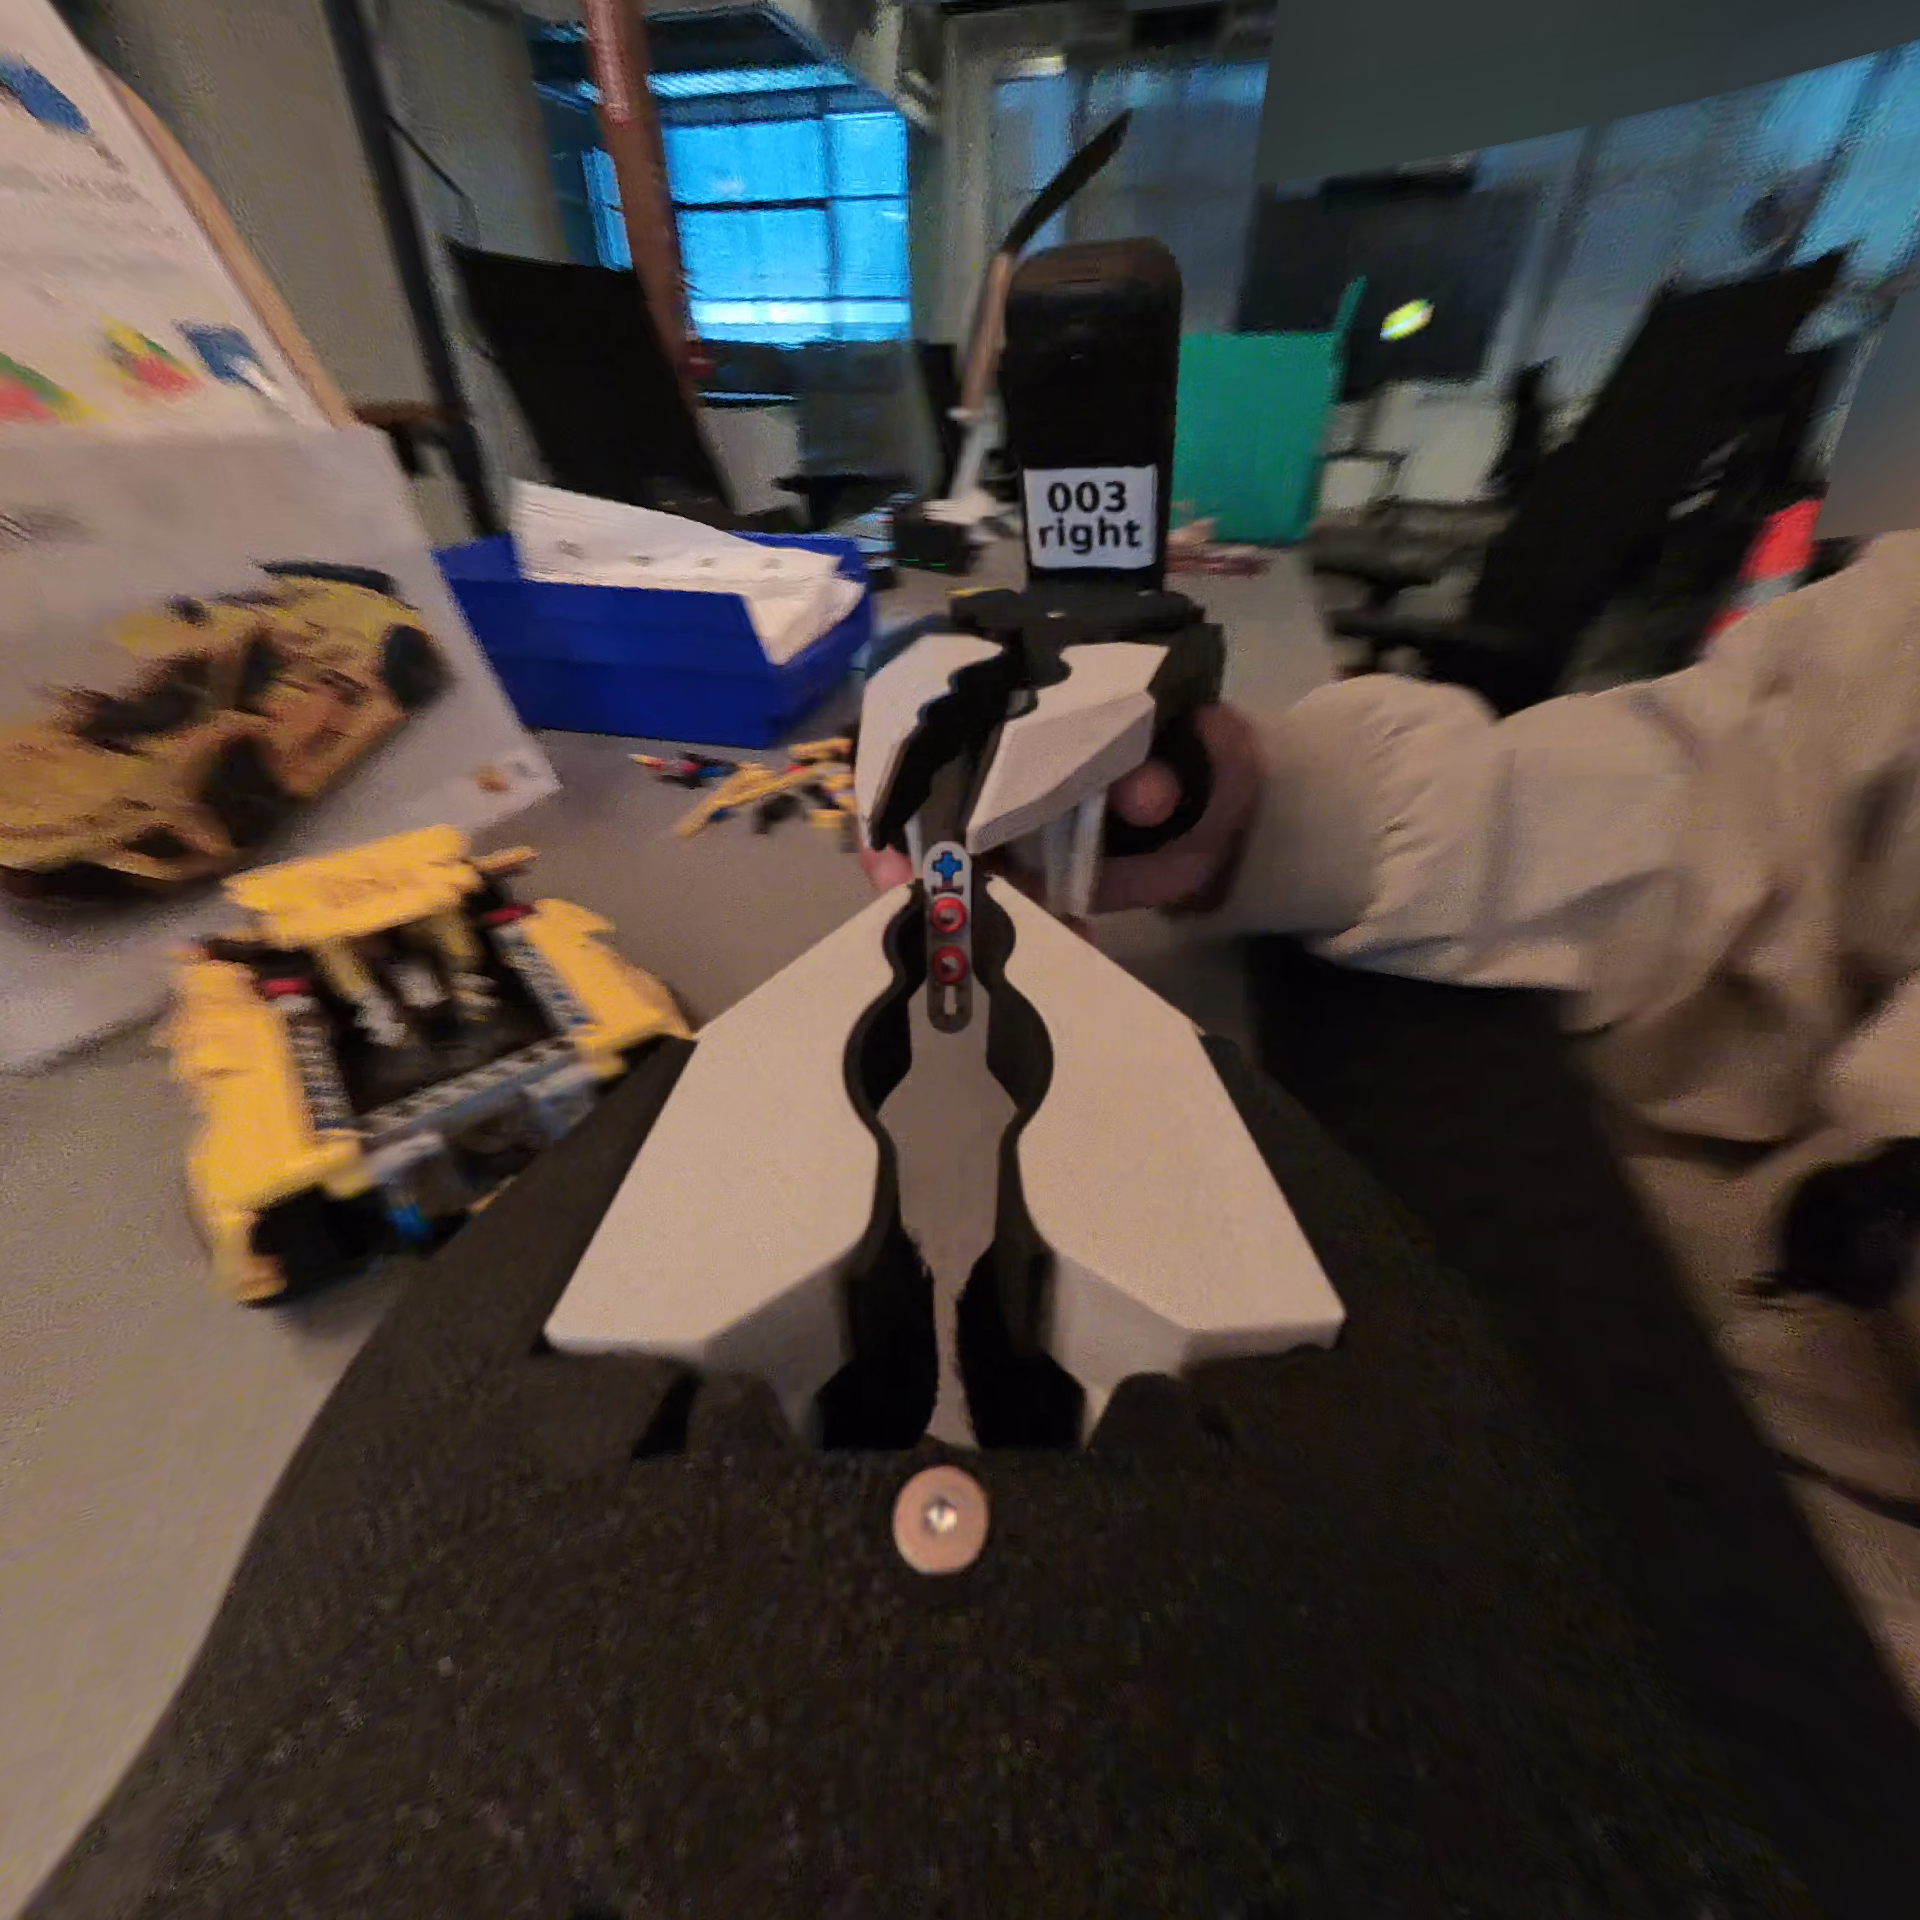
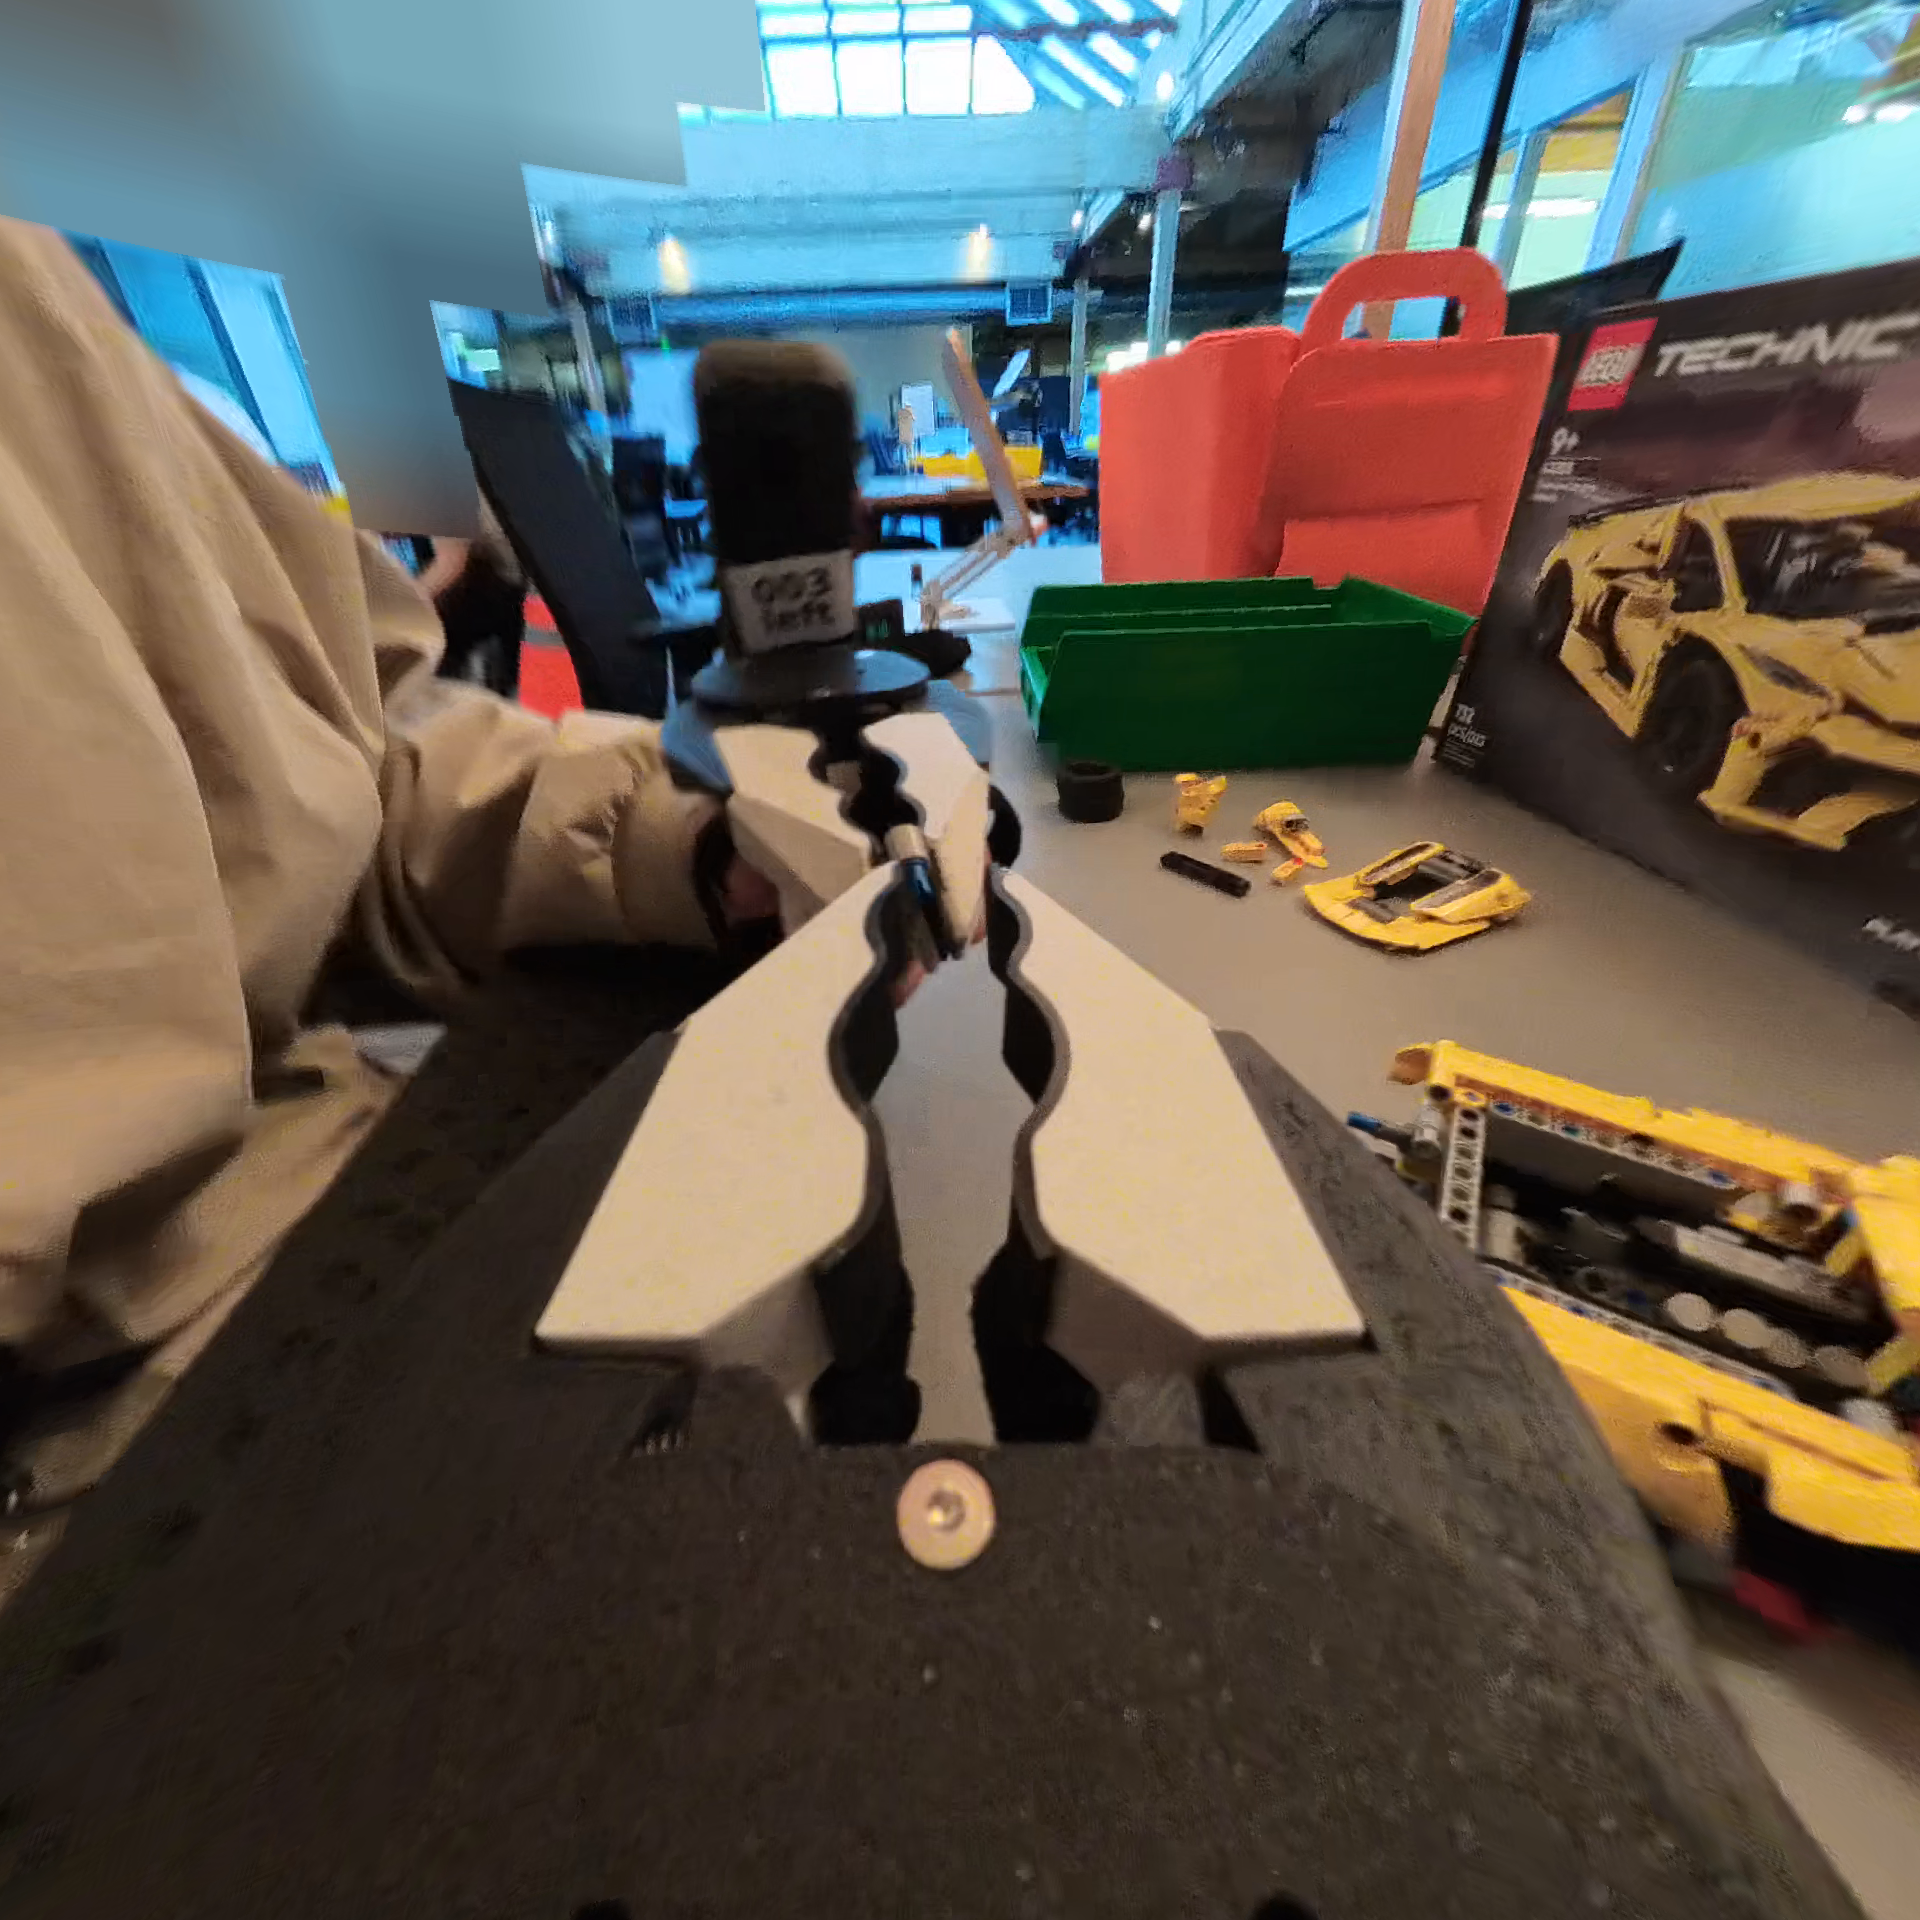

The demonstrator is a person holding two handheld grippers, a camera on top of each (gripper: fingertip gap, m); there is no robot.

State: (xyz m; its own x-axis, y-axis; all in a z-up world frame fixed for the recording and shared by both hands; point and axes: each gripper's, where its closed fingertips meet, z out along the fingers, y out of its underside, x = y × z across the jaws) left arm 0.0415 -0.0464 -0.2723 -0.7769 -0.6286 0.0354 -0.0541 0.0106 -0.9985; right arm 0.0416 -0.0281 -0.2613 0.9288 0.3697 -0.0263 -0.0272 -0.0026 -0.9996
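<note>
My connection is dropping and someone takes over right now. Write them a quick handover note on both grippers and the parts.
Left gripper: shut on a small grey strip carrying one blue and two red pins.
Right gripper: jaws apart, holding nothing, tips right at that strip, facing the left gripper.
Half-built yellow car: lying to the left gripper's left, untouched.
Loose yellow parts: lying in front of the green bin.

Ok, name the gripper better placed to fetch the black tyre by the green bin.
Right, probably. The left gripper is shut on the grey beam, while the black tyre lies on the table ahead and right of the right gripper.
</note>
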